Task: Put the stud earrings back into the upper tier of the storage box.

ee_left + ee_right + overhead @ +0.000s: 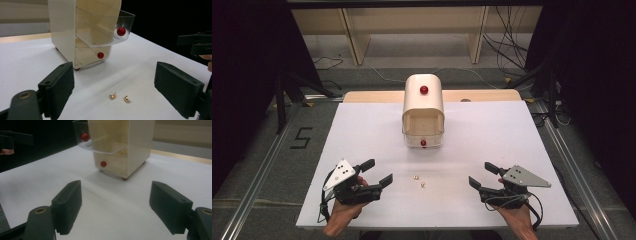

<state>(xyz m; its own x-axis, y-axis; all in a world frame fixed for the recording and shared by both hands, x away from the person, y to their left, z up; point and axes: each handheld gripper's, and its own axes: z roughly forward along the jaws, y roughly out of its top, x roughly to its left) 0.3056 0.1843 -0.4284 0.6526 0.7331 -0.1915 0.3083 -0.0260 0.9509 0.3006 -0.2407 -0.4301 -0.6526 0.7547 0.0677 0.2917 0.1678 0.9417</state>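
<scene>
I see the white table (pixel 362 130) carrying a cream drawer unit (pixel 423 100) at far centre, upper drawer (pixel 120 22) pulled out. Both the left gripper (pixel 377 172) and right gripper (pixel 481 175) are spread, empty. Two gold earrings (pixel 419 180) lie near, between them, slightly closer to the left gripper.

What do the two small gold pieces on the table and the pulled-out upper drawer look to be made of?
Two small gold pieces: likely polished metal, judging by the bright glints, though plated plastic is possible. Upper drawer with red knob: clear, glossy plastic; the cream cabinet behind shows through its walls.
</scene>
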